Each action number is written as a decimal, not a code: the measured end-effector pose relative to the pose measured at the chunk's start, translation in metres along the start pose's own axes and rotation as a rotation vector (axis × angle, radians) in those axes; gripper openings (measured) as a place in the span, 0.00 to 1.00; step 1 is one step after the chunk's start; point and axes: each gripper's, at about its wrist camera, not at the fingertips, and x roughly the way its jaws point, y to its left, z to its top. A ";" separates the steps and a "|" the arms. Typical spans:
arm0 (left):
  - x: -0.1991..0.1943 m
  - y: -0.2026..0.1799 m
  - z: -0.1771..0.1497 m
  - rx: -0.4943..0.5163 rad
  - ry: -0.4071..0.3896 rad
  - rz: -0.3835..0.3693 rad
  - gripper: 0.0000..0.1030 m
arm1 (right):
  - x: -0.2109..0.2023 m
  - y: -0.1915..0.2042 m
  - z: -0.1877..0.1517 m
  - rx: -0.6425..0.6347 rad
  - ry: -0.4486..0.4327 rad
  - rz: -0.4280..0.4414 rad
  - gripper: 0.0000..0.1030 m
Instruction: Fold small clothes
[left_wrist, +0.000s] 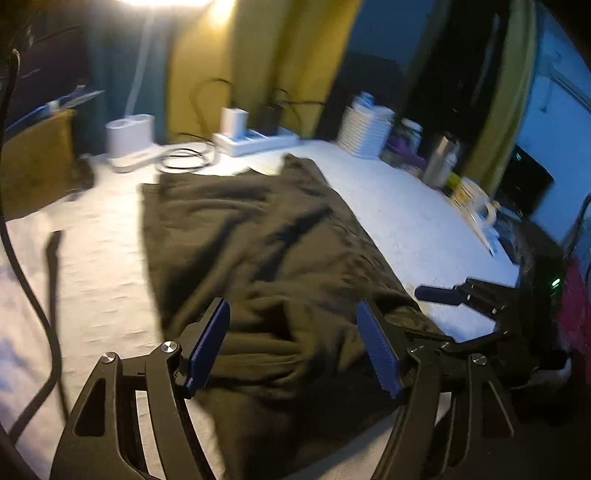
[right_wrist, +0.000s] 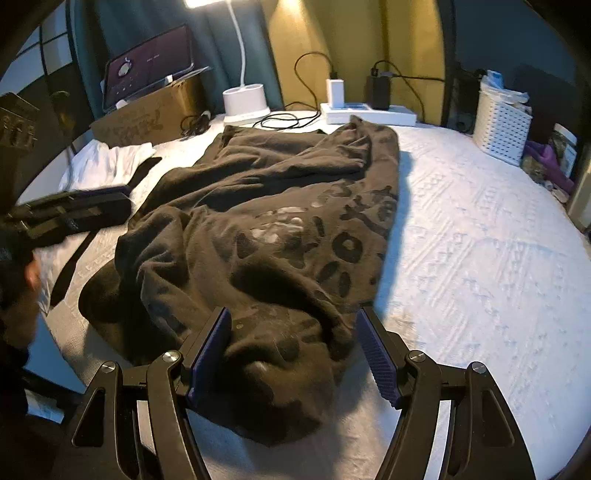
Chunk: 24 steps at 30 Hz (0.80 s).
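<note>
A dark brown garment (right_wrist: 266, 229) with a darker print lies spread and rumpled on the white table cover (right_wrist: 480, 240); it also shows in the left wrist view (left_wrist: 258, 240). My left gripper (left_wrist: 295, 347) is open, its blue pads held over the garment's near edge. My right gripper (right_wrist: 295, 350) is open over the garment's near end, a bunched fold between the jaws but not pinched. The right gripper also shows at the right of the left wrist view (left_wrist: 461, 295). The left gripper shows at the left of the right wrist view (right_wrist: 66, 218).
At the back stand a white lamp base (right_wrist: 245, 101), a power strip with chargers (right_wrist: 365, 110), cables (right_wrist: 288, 120), a cardboard box (right_wrist: 147, 114) and a white basket (right_wrist: 502, 125). A white cloth (right_wrist: 107, 162) lies at the left. Cups and bottles (left_wrist: 443, 162) line the right edge.
</note>
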 end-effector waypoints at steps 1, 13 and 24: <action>0.008 -0.001 0.000 0.004 0.016 -0.001 0.69 | -0.002 -0.001 -0.001 0.002 -0.004 -0.004 0.70; -0.009 -0.003 -0.035 -0.033 0.057 0.030 0.00 | -0.010 -0.014 -0.010 0.032 -0.024 -0.020 0.70; -0.015 -0.005 -0.068 -0.097 0.125 0.056 0.00 | 0.003 0.012 -0.034 -0.020 0.027 0.029 0.70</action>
